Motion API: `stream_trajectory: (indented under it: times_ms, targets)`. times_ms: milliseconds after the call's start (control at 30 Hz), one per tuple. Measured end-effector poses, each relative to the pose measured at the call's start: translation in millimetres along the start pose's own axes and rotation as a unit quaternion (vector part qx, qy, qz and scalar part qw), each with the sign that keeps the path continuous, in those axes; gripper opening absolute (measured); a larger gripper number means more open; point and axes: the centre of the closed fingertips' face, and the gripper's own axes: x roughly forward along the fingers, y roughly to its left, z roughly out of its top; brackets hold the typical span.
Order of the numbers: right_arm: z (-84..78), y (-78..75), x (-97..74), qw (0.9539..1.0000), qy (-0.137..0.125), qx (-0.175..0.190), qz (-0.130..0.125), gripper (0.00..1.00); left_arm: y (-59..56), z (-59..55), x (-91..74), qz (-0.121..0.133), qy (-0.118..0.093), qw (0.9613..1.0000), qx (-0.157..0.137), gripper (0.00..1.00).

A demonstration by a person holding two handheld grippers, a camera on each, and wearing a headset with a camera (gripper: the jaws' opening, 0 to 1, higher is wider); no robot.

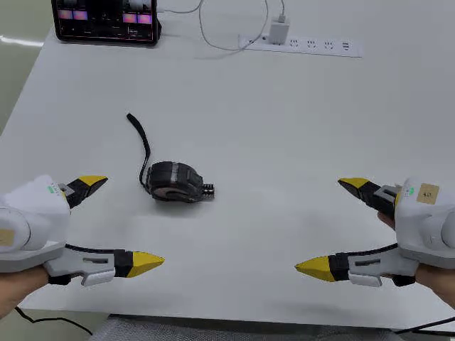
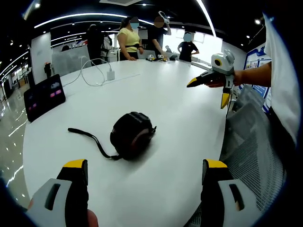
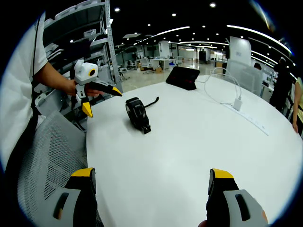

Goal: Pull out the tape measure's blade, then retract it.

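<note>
In the head view, find the tape measure (image 1: 174, 182) lying on its side on the white worktop (image 1: 298, 121), left of middle, blade wound in, hook end (image 1: 208, 190) pointing to 3 o'clock and wrist strap (image 1: 140, 138) trailing off to 11 o'clock. Read the left claw (image 1: 135, 220) at 7 o'clock from it, near, jaws spread wide and empty. Read the right claw (image 1: 318, 224) at 4 o'clock, likewise spread and empty, well apart. Through the left gripper view, meet the tape measure (image 2: 132, 135) dead ahead at 12 o'clock, framed between this claw's own jaws, wrist strap out to 9 o'clock, right claw (image 2: 207, 94) gaping at 2 o'clock. Through the right gripper view, pick out the tape measure (image 3: 137, 111) farther off at 11 o'clock, hook end turned to 6 o'clock, toward this claw, with the left claw (image 3: 104, 104) open at 10 o'clock beside it. Judge the left claw nearer and better set to pin the tape measure. Judge the right claw, lying along the blade's axis, fit to take the hook end and draw toward 3 o'clock.
</note>
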Motion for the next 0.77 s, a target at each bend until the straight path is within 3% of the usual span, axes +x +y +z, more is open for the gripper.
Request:
stream_trajectory:
  times_ms: [433,767]
  targets:
    - [0.1,-0.4,-0.7,1.0,-0.002,0.002,-0.001,0.98,-0.4,1.4,-1.7,-0.009,-0.007,0.9997,-0.024,0.99]
    - [-0.3,-0.9,-1.0,1.0,-0.002,0.002,-0.001,0.98,-0.3,1.9,-2.3,-0.009,-0.008,0.9997,-0.02,0.99]
